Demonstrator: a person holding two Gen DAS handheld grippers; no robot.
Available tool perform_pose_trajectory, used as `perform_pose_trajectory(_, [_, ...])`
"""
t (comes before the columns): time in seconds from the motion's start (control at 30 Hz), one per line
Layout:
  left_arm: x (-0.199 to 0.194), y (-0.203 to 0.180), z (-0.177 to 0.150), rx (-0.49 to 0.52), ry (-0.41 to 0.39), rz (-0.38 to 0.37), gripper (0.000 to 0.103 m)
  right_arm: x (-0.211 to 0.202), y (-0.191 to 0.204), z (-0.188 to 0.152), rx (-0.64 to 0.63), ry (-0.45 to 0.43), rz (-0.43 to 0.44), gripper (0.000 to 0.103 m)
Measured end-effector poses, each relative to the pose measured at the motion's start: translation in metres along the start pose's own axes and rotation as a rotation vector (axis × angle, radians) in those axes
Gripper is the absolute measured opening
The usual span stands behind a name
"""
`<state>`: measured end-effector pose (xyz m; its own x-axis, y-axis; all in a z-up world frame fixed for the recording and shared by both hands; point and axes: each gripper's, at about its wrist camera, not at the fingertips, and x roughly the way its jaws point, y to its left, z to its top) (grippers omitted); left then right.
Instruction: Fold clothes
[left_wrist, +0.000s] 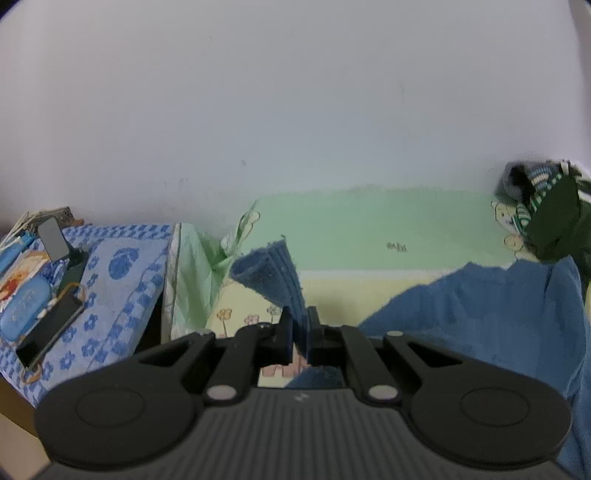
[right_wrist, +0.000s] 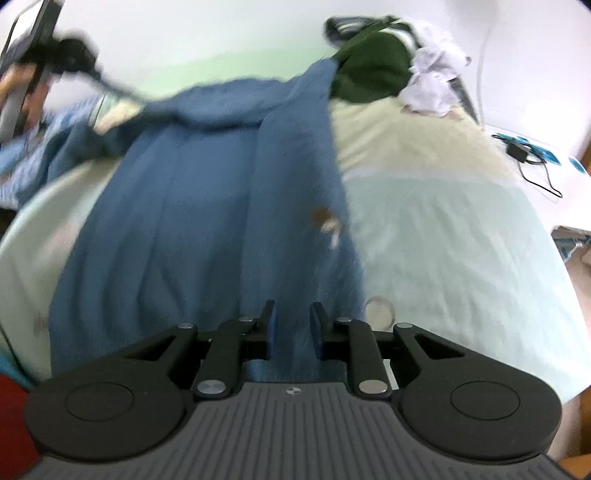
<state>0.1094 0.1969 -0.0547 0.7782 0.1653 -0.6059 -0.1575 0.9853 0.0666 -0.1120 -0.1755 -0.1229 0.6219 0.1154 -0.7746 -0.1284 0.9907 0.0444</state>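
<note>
Left gripper (left_wrist: 299, 332) jaws clamping blue garment (left_wrist: 275, 273) cuff, right gripper (right_wrist: 293, 328) jaws parted over it.

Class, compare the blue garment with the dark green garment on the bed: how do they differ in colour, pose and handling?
The blue garment is spread long across the bed; the dark green garment lies bunched in a heap at the far end. The left tool is shut on the blue garment's ribbed cuff; no tool touches the dark green garment. The right tool stands open above the blue one. Both rest on the bed sheet.
</note>
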Motion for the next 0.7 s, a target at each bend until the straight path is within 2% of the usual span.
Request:
perform_pose_trajectory(0.13, [-0.001, 0.0, -0.009, -0.005, 0.009, 0.009, 0.003, 0.02, -0.002, 0.004, 0.014, 0.046, -0.017, 0.021])
perform_pose_trajectory(0.27, [-0.007, 0.003, -0.012, -0.035, -0.003, 0.031, 0.003, 0.024, -0.002, 0.017, -0.081, 0.092, 0.002, 0.02])
perform_pose_trajectory(0.47, [-0.028, -0.006, -0.014, -0.06, -0.049, 0.084, 0.003, 0.03, -0.036, 0.087, -0.09, -0.034, 0.088, 0.02])
perform_pose_trajectory(0.7, [-0.048, -0.031, -0.02, -0.07, -0.063, 0.219, 0.003, 0.098, -0.027, 0.167, -0.314, -0.094, 0.157, 0.02])
